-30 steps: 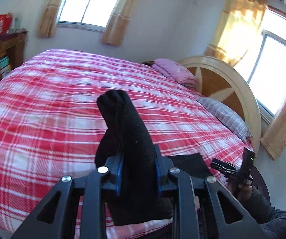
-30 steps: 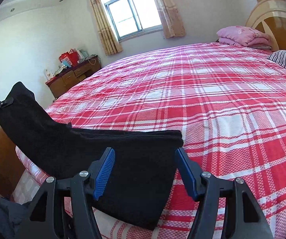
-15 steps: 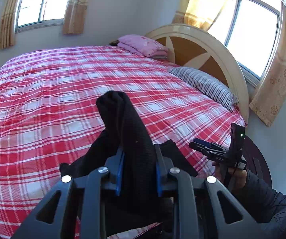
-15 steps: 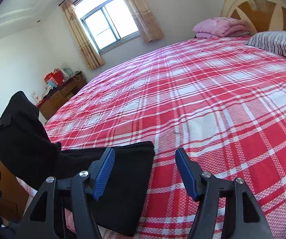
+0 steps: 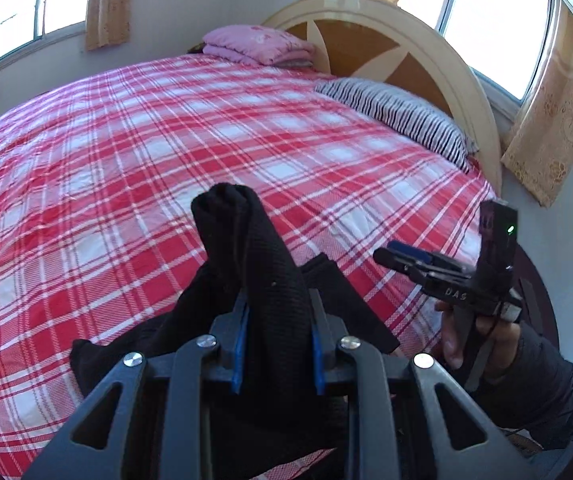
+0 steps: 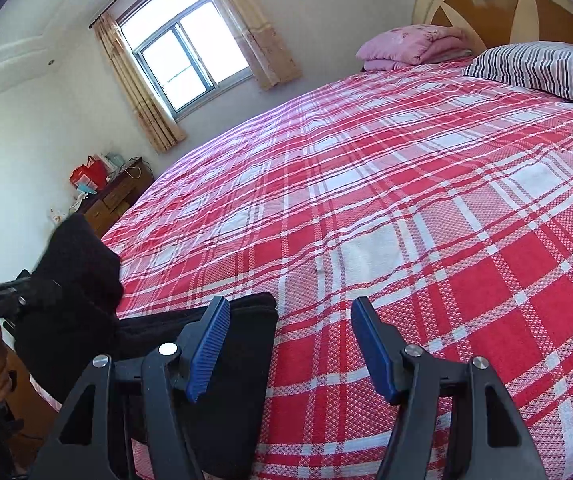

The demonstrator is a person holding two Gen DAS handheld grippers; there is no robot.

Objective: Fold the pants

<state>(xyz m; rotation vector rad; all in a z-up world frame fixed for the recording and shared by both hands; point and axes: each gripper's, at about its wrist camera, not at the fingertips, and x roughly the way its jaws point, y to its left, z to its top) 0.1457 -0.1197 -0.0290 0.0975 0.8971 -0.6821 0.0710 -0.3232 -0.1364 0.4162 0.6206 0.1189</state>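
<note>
The black pants (image 5: 246, 248) lie bunched at the near edge of the red plaid bed (image 5: 166, 152). My left gripper (image 5: 276, 320) is shut on one end of them, and a thick roll of fabric sticks up between its blue pads. In the right wrist view the rest of the pants (image 6: 238, 380) lies flat under the left finger (image 6: 210, 344). My right gripper (image 6: 290, 340) stands open over bare bedspread, holding nothing. At that view's left edge, the lifted end (image 6: 78, 264) hangs from the left gripper (image 6: 2, 304). The right gripper (image 5: 406, 258) also shows in the left wrist view, right of the pants.
A striped pillow (image 5: 398, 120) and a folded pink blanket (image 5: 258, 46) lie by the curved headboard (image 5: 386, 32). A wooden dresser (image 6: 118, 196) with red items stands at the far wall. The person's hand (image 5: 458, 340) and dark sleeve are at the bed's near right corner.
My left gripper has carried the held pants end across toward the headboard side and rolled. The right gripper rolled and slid off the pants, which now lie only under its left finger.
</note>
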